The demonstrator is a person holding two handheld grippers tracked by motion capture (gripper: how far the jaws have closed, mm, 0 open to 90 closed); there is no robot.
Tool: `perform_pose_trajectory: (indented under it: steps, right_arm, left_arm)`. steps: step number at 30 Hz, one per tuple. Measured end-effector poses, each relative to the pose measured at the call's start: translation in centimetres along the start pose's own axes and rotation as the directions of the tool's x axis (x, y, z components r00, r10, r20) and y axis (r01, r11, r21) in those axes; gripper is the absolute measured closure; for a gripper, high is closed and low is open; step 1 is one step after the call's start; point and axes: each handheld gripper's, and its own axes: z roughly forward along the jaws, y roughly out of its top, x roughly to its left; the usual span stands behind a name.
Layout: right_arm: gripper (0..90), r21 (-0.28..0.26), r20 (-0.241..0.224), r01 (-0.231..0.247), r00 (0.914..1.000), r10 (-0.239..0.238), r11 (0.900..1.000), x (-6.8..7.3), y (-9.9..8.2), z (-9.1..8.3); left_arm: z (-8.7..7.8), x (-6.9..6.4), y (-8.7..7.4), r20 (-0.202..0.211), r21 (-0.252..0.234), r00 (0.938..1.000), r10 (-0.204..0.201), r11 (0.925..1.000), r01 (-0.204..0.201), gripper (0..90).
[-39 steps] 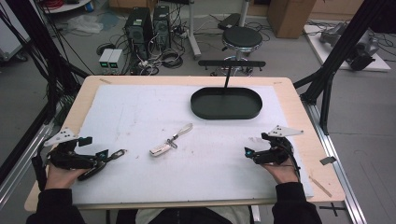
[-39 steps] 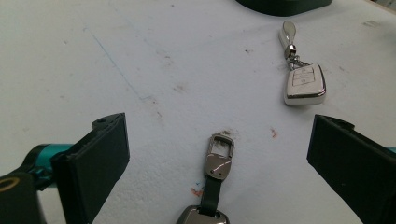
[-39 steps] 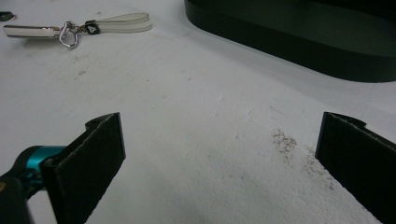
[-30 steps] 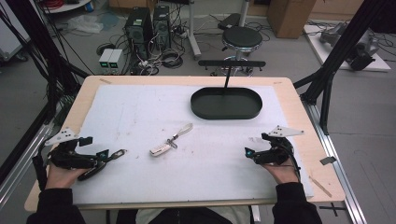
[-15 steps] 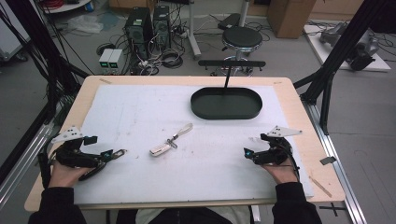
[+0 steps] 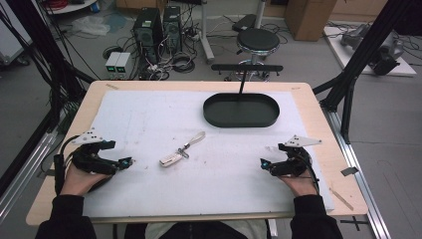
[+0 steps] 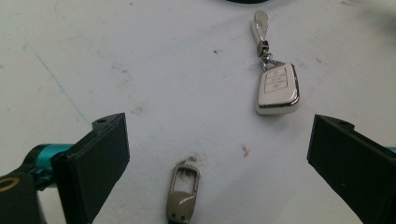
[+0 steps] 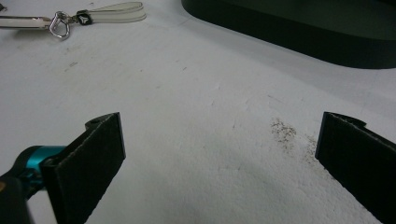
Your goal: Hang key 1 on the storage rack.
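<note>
Change: left claw (image 6: 127, 162) has shifted slightly rightward toward the key fob (image 6: 171, 159); right claw (image 6: 263, 163) unchanged | Claws: both spread wide, empty, resting on the tabletop (image 6: 149, 119) | Key fob: ahead-right of left claw, apart | Black tray (image 6: 241, 110): beyond right claw.

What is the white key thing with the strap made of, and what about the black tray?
The key fob looks like glossy white plastic with a shiny silver rim; light glints off it. Its strap seems pale soft leather or rubber, hard to tell. The tray looks like matt black plastic or painted metal, with no shine.
</note>
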Motion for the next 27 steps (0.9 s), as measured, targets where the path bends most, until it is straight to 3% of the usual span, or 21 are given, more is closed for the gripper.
perform_pose_trajectory:
  steps: [3, 12, 14, 22, 27]
  right_arm:
    - [0.7, 0.005, 0.001, 0.004, 1.0000, -0.004, 1.0000, 0.1, 0.0, 0.0]
    - [0.7, -0.005, -0.001, 0.005, 1.0000, -0.005, 1.0000, 0.5, 0.3, 0.0]
    - [0.7, -0.008, -0.004, 0.005, 1.0000, -0.005, 1.0000, 0.5, 0.3, 0.0]
    - [0.7, -0.006, -0.010, 0.005, 0.9999, -0.005, 1.0000, 0.4, 0.3, 0.1]
    - [0.7, -0.011, -0.010, 0.006, 0.9999, -0.006, 0.9999, 0.4, 0.4, 0.0]
  left_arm:
    - [0.3, -0.3, 0.6, -0.011, 0.009, 0.9999, 0.008, 0.9999, -0.008, 6.1]
    - [1.8, -1.2, 2.8, 0.013, 0.039, 0.9989, 0.046, 0.9982, -0.046, 6.1]
    - [2.2, -1.5, 3.3, 0.015, 0.041, 0.9975, 0.068, 0.9968, -0.069, 6.1]
    - [3.6, -1.8, 4.2, 0.034, 0.081, 0.9958, 0.085, 0.9929, -0.087, 6.2]
    - [4.4, -2.5, 5.2, 0.049, 0.096, 0.9922, 0.115, 0.9883, -0.119, 6.2]
